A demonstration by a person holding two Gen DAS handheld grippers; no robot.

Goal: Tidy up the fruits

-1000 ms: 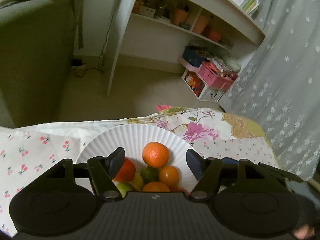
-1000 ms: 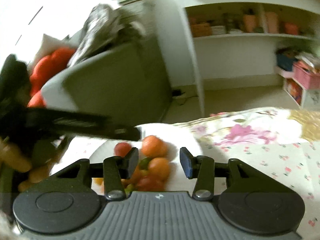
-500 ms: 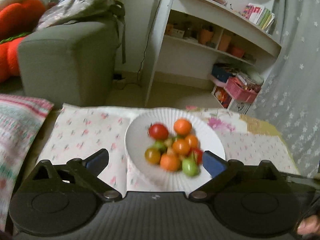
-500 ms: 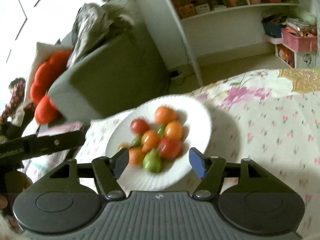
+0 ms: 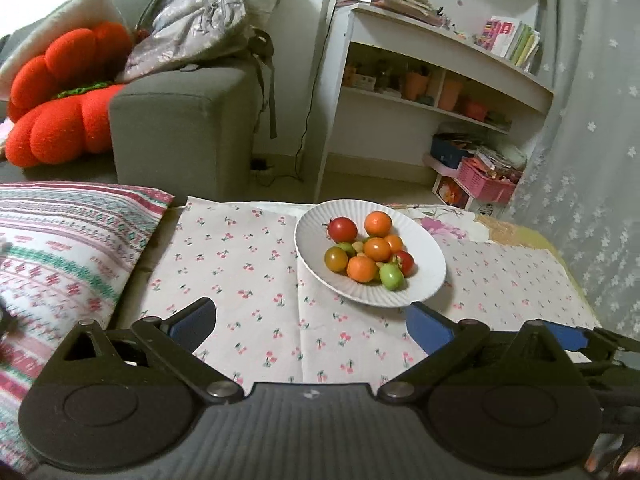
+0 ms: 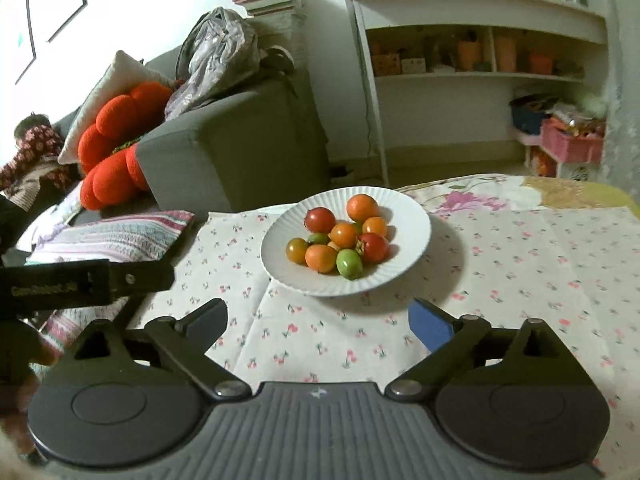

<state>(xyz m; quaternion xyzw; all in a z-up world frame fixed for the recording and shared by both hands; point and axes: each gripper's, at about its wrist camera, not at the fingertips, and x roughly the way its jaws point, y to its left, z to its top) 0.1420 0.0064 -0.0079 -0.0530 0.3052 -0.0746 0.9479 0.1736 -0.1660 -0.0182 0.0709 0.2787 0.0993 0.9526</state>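
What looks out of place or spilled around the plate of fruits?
Nothing stands out. All the fruits lie heaped on the white plate, none on the cherry-print cloth. Both the left gripper and right gripper are open and empty.

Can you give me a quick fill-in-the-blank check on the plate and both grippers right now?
1. The fruits lie piled on a white ____.
2. Both the left gripper and the right gripper have jaws that are ____.
3. The fruit nearest the right gripper is colored ____.
4. The cloth under the pile is printed with small ____.

Missing words: plate; open; green; cherries
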